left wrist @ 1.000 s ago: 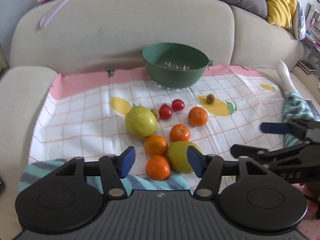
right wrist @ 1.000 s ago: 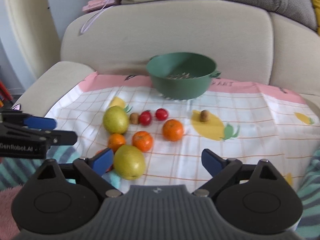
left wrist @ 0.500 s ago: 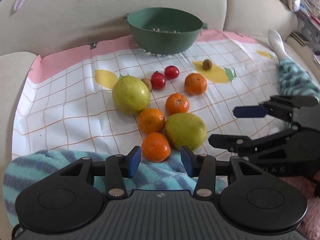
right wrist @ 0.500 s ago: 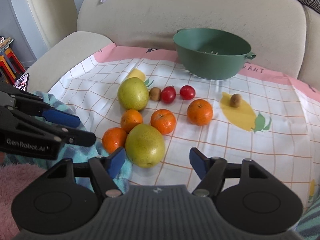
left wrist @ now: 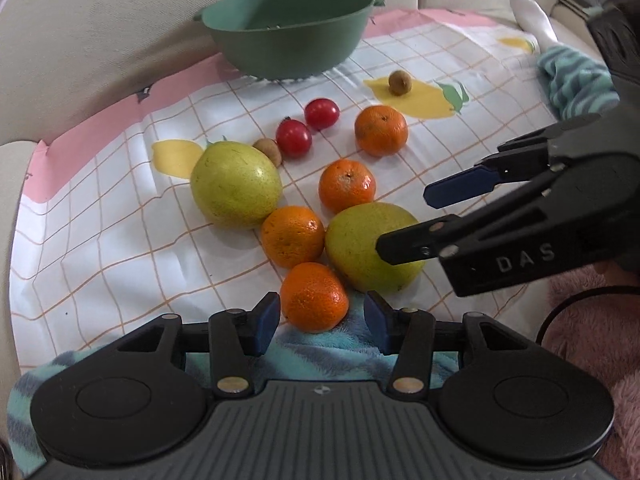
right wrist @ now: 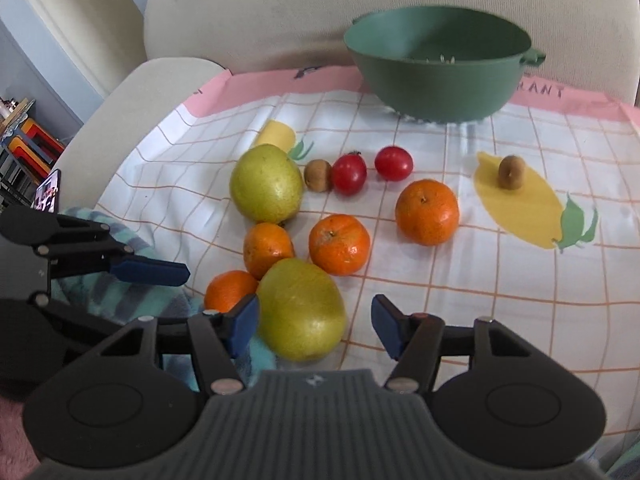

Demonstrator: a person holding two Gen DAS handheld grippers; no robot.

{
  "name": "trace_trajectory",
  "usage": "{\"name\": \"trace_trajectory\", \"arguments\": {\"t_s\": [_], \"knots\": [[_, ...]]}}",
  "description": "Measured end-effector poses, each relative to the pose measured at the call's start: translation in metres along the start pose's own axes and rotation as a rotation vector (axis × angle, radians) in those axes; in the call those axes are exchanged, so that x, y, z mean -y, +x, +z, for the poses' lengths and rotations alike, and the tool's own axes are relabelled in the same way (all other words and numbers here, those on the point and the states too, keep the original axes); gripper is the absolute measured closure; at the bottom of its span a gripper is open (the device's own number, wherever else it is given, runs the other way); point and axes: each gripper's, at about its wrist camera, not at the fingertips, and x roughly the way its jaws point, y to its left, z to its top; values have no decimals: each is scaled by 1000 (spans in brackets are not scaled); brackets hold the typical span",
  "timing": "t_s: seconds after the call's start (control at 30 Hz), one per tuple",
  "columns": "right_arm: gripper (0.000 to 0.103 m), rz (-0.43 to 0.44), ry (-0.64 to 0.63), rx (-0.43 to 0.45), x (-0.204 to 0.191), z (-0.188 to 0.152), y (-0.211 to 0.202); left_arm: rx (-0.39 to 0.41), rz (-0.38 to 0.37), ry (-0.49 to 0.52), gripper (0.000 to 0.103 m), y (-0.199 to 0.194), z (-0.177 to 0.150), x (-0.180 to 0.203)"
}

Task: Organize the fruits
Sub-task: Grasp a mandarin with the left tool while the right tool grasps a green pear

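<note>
Spreading over the seat of a beige sofa, a white checked cloth with a pink border and printed yellow lemons carries everything, and the green colander at its far edge serves as the landmark. A striped teal blanket lies under the cloth's near edge, on the side away from the colander.

Two yellow-green pears come next in size. The farther pear lies nearer than the colander and to its left; the nearer pear sits well nearer the cameras, at the cloth's edge. Four tangerines lie between: one closest to the colander, one beside it, one touching the nearer pear, and the nearest tangerine at the blanket's edge. Two red tomatoes lie side by side just short of the colander, a small brown fruit to their left beside the farther pear, and another brown fruit on a printed lemon to the right.

The left gripper has just been opening slightly; its jaws stand apart with the nearest tangerine between them, no pad pressing. The right gripper has just been closing, the nearer pear between its jaws with a clear gap on the right.
</note>
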Motion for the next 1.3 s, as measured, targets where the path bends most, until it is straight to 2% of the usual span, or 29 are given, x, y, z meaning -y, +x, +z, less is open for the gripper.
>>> {"name": "trace_trajectory", "arguments": {"t_s": [0.4, 0.67, 0.77, 0.9, 1.1, 1.3], "knots": [[41, 97, 111, -99, 13, 4, 31, -66, -5, -29, 46, 27, 5, -9], [43, 117, 118, -104, 14, 5, 38, -86, -19, -60, 47, 36, 6, -14], [43, 135, 157, -123, 18, 4, 44, -89, -12, -57, 47, 39, 7, -13], [43, 146, 172, -126, 20, 2, 45, -81, -29, -71, 53, 38, 6, -15], [43, 153, 188, -118, 23, -1, 43, -69, -15, -74, 55, 37, 3, -14], [44, 113, 164, -88, 24, -4, 31, -31, -7, -108, 56, 27, -1, -16]]}}
